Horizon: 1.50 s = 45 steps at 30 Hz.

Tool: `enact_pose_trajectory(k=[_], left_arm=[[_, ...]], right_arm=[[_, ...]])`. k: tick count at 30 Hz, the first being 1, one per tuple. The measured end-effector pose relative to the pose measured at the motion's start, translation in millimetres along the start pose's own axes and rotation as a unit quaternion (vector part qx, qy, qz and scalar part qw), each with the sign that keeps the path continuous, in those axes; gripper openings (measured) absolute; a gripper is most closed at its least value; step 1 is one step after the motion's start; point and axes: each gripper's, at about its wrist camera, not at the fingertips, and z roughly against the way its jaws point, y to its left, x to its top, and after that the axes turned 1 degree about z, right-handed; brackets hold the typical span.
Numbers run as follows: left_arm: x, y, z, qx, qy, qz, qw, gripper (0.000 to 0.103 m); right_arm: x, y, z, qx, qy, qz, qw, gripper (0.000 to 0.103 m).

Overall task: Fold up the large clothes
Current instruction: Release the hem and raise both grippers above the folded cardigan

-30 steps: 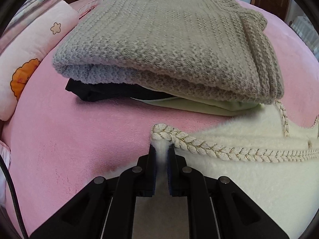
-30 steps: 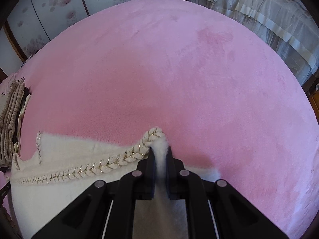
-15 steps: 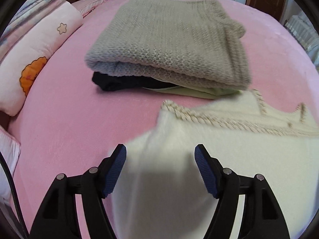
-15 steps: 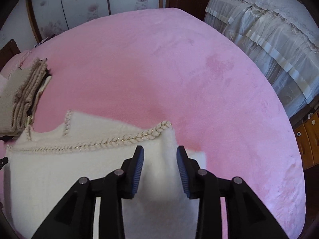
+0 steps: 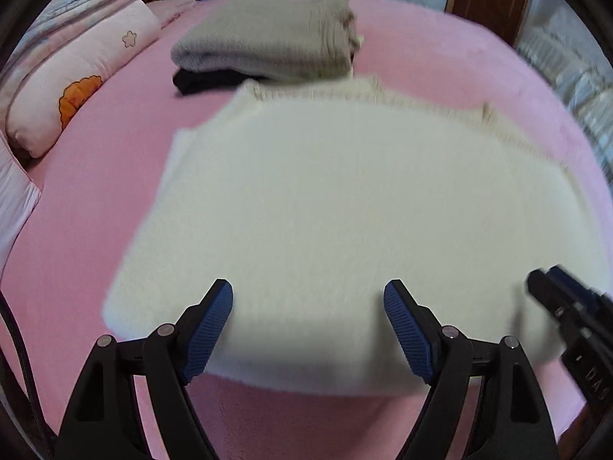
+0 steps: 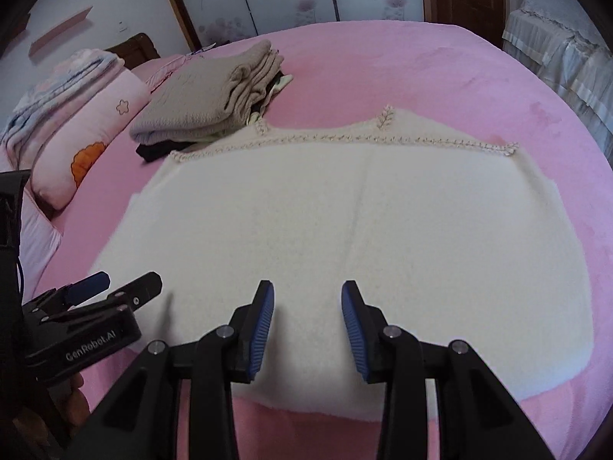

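your cream fuzzy garment (image 6: 383, 237) lies flat and spread on the pink bedcover (image 6: 440, 73), folded over so its braided, gold-flecked trim (image 6: 345, 138) runs along the far edge, away from you. take that garment as your landmark. your left gripper (image 5: 308, 306) hangs over its near edge, jaws wide and still opening, with only the fabric's surface below them and nothing pinched between the blue pads (image 5: 214, 322). your right gripper (image 6: 308, 322) also hovers over the near edge, further to the right, its jaws parted to a moderate gap and holding nothing; the cloth lies beneath them, not between them. in the right wrist view the left gripper shows at the garment's near left corner, and in the left wrist view the right gripper's tips appear at its near right side. just beyond the garment's far left corner sits a stack of folded clothes topped by a grey-beige knit sweater (image 6: 207, 96), with a black item (image 5: 207, 78) under it; the trim lies close against that stack. further left of the garment, pink pillows (image 6: 88, 142) with a flower print line the bed's edge.
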Motion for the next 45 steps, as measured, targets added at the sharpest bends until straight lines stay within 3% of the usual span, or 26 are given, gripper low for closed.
enact_pose_trajectory(k=[3, 6, 10, 12, 14, 19, 27, 29, 30, 31, 37, 41, 45], left_arm=[[-8, 7, -11, 0.011, 0.003, -0.009, 0.9999, 0.087], [-4, 23, -13, 0.026, -0.003, 0.003, 0.9996, 0.089], [-1, 50, -20, 0.052, -0.002, 0.032, 0.9981, 0.089], [-2, 57, -21, 0.04, 0.002, 0.041, 0.9983, 0.089], [-3, 55, -22, 0.047, 0.0, 0.035, 0.9983, 0.089], [-2, 52, -20, 0.062, 0.008, 0.053, 0.9966, 0.089], [2, 51, 9, 0.052, 0.037, 0.066, 0.9958, 0.089], [8, 53, 23, 0.039, 0.038, 0.074, 0.9958, 0.089], [11, 52, 34, 0.031, 0.038, 0.078, 0.9958, 0.089], [14, 52, 42, 0.025, 0.037, 0.08, 0.9958, 0.089], [26, 42, 103, -0.01, 0.025, 0.066, 0.9974, 0.089], [28, 40, 139, -0.046, 0.029, 0.081, 0.9952, 0.089], [29, 36, 163, -0.052, 0.028, 0.086, 0.9946, 0.089]], right_arm=[[-17, -28, -2, -0.029, 0.004, 0.001, 1.0, 0.034], [-32, -75, 10, -0.092, 0.009, -0.002, 0.996, 0.034], [-47, -148, 24, -0.162, 0.023, -0.056, 0.985, 0.034], [-51, -173, 28, -0.144, 0.028, -0.079, 0.986, 0.029], [-51, -175, 28, -0.143, 0.033, -0.069, 0.987, 0.025], [-44, -157, 19, -0.188, 0.052, -0.054, 0.979, 0.028], [-29, -157, 42, -0.129, 0.085, -0.115, 0.981, 0.029], [-25, -151, 53, -0.115, 0.09, -0.127, 0.981, 0.035], [-23, -149, 61, -0.11, 0.09, -0.134, 0.981, 0.046], [-20, -144, 70, -0.103, 0.085, -0.137, 0.981, 0.055], [2, -101, 124, -0.084, 0.037, -0.105, 0.99, 0.07], [21, -76, 155, -0.067, 0.007, -0.095, 0.993, 0.071], [44, -56, 181, -0.019, -0.027, -0.093, 0.995, 0.071]])
